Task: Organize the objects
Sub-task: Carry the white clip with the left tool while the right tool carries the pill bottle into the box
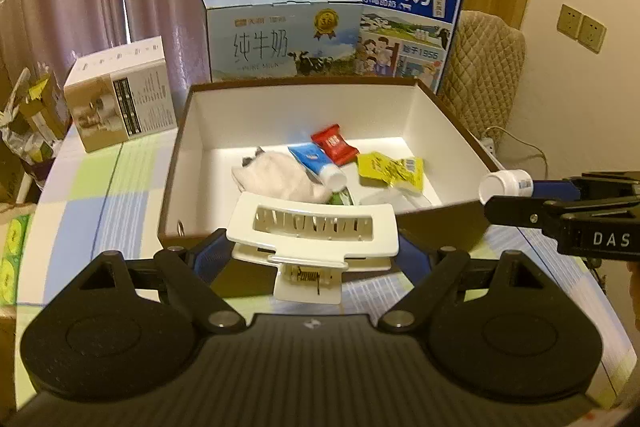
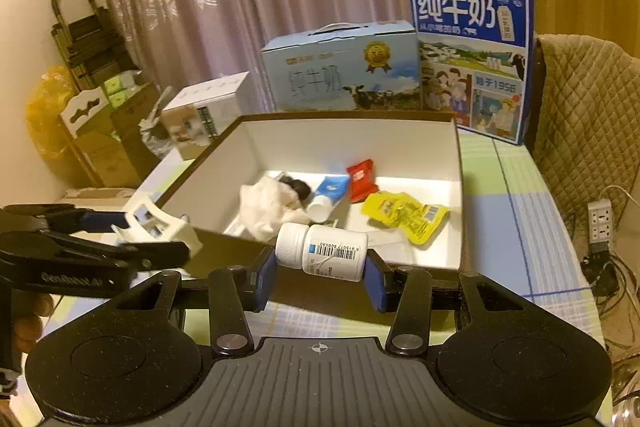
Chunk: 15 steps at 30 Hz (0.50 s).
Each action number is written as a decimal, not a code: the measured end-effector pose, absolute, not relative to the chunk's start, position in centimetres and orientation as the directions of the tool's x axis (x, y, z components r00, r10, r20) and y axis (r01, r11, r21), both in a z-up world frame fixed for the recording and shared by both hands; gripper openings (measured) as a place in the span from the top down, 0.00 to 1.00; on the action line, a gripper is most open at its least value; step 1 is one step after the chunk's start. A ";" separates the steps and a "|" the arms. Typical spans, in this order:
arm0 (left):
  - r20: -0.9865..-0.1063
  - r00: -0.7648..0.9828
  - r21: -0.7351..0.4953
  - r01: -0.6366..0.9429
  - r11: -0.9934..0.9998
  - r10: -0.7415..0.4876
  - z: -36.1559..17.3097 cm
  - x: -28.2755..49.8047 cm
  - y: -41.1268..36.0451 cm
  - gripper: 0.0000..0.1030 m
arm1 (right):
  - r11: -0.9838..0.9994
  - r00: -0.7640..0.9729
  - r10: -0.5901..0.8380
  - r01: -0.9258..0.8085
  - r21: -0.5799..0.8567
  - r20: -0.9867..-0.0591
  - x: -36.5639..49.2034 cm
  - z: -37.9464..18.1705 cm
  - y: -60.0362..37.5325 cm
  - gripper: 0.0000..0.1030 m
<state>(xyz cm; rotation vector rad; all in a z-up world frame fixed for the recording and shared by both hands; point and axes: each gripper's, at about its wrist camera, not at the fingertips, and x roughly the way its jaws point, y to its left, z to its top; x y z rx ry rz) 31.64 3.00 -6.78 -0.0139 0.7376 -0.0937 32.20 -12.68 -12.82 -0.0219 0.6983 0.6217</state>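
Note:
My left gripper [image 1: 314,255] is shut on a white hair claw clip [image 1: 312,233], held just before the near wall of the open brown box [image 1: 280,227]. In the right wrist view my right gripper [image 2: 320,267] is shut on a white pill bottle [image 2: 322,251] lying sideways, cap to the left, above the box's near wall [image 2: 236,251]. Inside the box lie a pale cloth [image 1: 280,177], a blue tube [image 1: 318,163], a red packet [image 1: 334,143] and a yellow packet [image 1: 392,169]. The bottle [image 1: 506,183] also shows at the right of the left wrist view, and the clip [image 2: 160,223] at the left of the right wrist view.
Behind the box stand a light blue milk carton [image 1: 280,39], a dark blue milk carton [image 1: 404,27] and a small white-and-tan box [image 1: 120,99]. The checked tablecloth [image 2: 512,195] shows right of the box. A quilted chair [image 2: 588,115] and a power strip [image 2: 600,223] sit to the right.

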 end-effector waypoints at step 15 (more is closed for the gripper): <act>-0.671 0.742 0.079 0.070 0.994 0.001 -6.2 38.3 4.1 0.17 | 0.832 0.597 0.486 -0.538 0.131 -0.638 41.1 -12.8 -11.5 0.58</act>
